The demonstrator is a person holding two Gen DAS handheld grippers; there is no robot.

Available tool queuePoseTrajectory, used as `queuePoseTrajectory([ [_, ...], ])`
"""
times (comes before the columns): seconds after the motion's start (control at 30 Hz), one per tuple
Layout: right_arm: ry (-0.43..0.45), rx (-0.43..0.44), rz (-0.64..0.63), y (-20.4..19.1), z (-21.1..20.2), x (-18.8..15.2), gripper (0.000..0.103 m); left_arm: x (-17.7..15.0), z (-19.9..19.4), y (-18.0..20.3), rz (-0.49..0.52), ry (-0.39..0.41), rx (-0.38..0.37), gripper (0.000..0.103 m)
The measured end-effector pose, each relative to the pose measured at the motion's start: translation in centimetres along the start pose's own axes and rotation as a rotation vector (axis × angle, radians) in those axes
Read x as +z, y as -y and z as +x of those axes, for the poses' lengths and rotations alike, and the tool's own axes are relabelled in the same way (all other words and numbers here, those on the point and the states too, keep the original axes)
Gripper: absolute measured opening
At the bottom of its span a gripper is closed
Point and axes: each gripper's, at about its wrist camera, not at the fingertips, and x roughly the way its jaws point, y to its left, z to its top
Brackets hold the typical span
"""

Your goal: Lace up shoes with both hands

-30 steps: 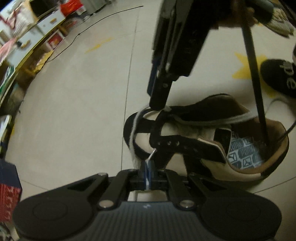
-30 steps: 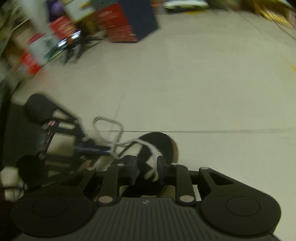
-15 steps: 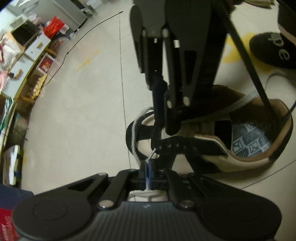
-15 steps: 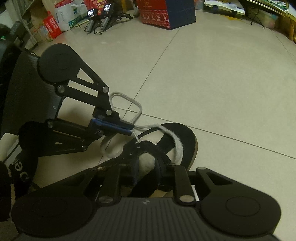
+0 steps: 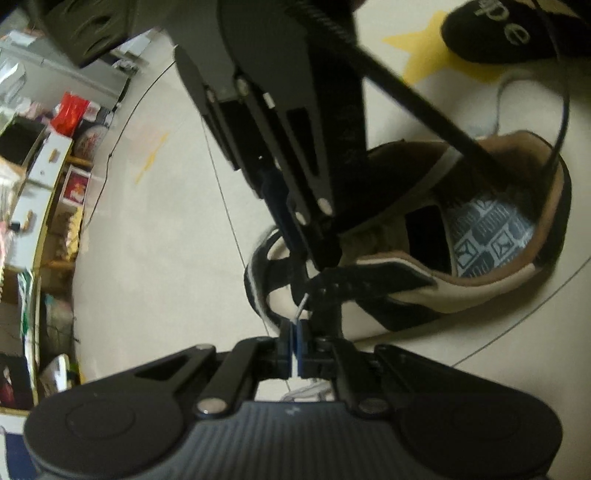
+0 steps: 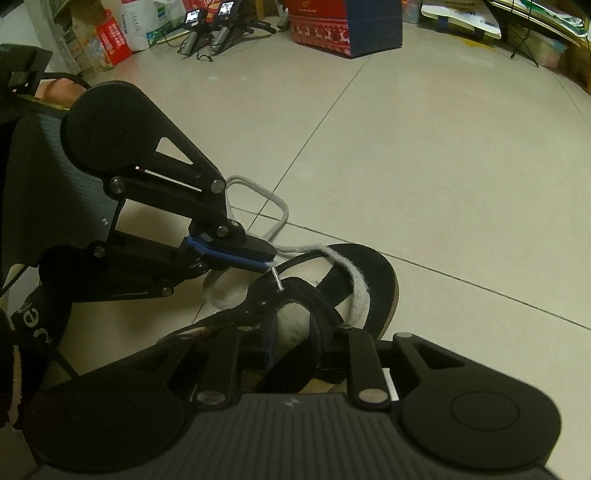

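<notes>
Clutter around a pale tiled floor [image 6: 424, 155]

A red-and-navy reindeer-patterned box [image 6: 345, 26] stands at the far edge, small tripod-mounted devices [image 6: 207, 26] to its left; a yellow star mark [image 5: 436, 51] lies beside a black slipper [image 5: 498, 31].

Pale tiled floor [image 6: 424, 155] under black-and-cream shoe [image 5: 424, 280]

— What colours are on the shoe [image 5: 424, 291]?
— Black and cream panels, a tan lining round the collar, and a blue-grey insole [image 5: 484, 236] printed with a repeating dark logo pattern.
— And the lace [image 6: 354, 280]?
— Pale grey-white, fuzzy, with a clear tip.
— Beyond the shoe?
— A beige tiled floor [image 6: 424, 147], a yellow star [image 5: 424, 55] on it, and a navy box [image 6: 347, 26] with a red band of white reindeer.
</notes>
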Motion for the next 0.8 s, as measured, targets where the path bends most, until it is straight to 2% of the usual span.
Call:
queuePoseTrajectory([
  [0.17,0.000,-0.002,-0.003,-0.2,0.1,0.1,0.022,0.1,-0.4,0.7,0.065,0.002,0.022,0.002],
  [0.47,0.001,-0.006,-0.026,-1.0,0.2,0.2,0.022,1.2,-0.8,0.3,0.072,0.048,0.038,0.003],
  [0.8,0.001,0.003,-0.062,-2.5,0.7,0.2,0.022,0.5,-0.6,1.1,0.070,0.035,0.001,0.002],
])
